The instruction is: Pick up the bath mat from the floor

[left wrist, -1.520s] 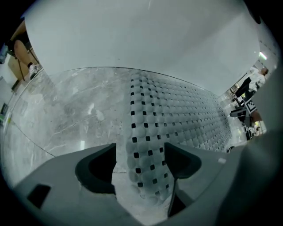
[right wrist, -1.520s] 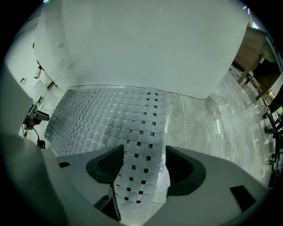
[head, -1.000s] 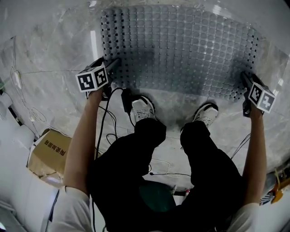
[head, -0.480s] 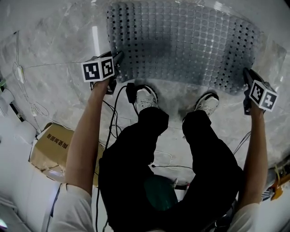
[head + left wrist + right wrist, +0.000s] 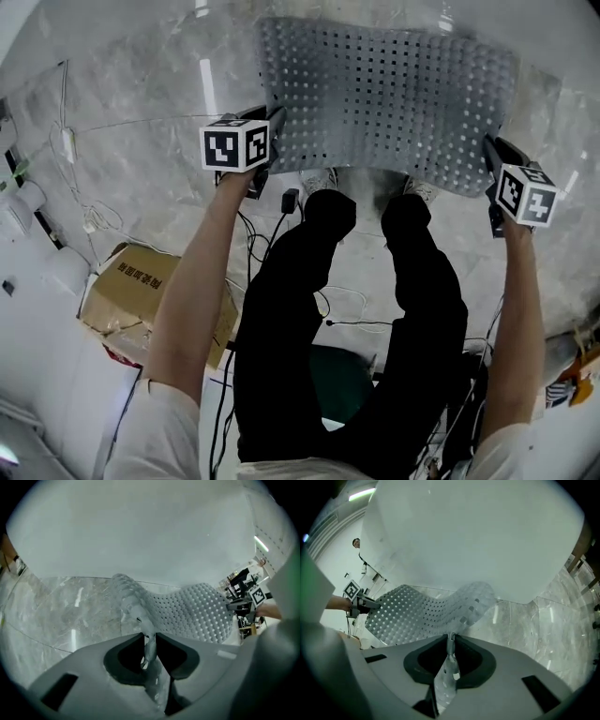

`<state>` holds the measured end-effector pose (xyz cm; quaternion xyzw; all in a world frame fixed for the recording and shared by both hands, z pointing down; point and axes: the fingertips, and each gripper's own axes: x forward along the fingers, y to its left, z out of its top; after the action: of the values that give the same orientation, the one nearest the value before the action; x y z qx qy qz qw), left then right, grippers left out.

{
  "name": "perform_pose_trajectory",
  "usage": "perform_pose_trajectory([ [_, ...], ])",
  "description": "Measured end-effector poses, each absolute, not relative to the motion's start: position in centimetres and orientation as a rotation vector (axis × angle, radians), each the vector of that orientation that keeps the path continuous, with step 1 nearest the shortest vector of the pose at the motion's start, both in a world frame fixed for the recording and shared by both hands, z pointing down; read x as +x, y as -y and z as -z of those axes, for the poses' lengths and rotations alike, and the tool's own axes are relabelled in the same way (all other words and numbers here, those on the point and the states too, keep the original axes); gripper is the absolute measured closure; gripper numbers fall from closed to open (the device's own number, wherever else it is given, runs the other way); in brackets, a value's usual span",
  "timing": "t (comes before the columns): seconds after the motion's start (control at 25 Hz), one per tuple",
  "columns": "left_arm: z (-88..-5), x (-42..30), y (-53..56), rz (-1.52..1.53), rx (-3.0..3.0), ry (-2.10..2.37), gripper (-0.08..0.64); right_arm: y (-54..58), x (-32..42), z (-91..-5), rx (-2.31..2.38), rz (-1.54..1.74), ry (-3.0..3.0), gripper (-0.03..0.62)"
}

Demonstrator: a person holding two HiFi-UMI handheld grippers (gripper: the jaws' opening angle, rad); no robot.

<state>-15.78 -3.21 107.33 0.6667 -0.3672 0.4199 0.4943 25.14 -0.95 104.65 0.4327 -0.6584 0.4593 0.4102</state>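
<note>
The grey perforated bath mat [image 5: 394,94] hangs stretched between my two grippers, its near edge raised above the marble floor [image 5: 141,112]. My left gripper [image 5: 274,118] pinches the mat's near left corner, and my right gripper [image 5: 488,146] pinches the near right corner. Both pairs of jaws are still closing. In the left gripper view a fold of the mat [image 5: 197,611] runs down between the jaws of that gripper [image 5: 149,645]. In the right gripper view the mat [image 5: 426,611] likewise passes between the jaws of the right gripper [image 5: 451,644]. The mat's far edge is out of sight.
A person's dark-trousered legs [image 5: 309,309] stand just behind the mat. A cardboard box [image 5: 141,291] lies at the left, with loose cables [image 5: 342,309] on the floor around the feet. A white wall [image 5: 150,527] rises beyond the mat.
Both grippers have closed on the mat's near corners and risen with them. The mat's near edge has come off the floor and now covers the shoes.
</note>
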Motion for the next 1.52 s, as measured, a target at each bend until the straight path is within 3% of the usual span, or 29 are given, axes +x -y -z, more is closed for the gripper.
perform_pose_trajectory([
  [0.48,-88.7,-13.4,-1.0,-1.007,1.620,0.823,0.492,-2.3,22.3,-85.6,1.043,-1.127,1.699,0.546],
  [0.92,-69.6,-16.3,-4.4,-0.787,1.591,1.019,0.492,-5.0,20.2,-67.1,1.116,-1.096,1.799,0.548],
  [1.52,-54.2,-21.4,-2.1,-0.643,1.745,1.166,0.494,-4.0,18.9,-51.2,1.322,-0.971,1.914,0.549],
])
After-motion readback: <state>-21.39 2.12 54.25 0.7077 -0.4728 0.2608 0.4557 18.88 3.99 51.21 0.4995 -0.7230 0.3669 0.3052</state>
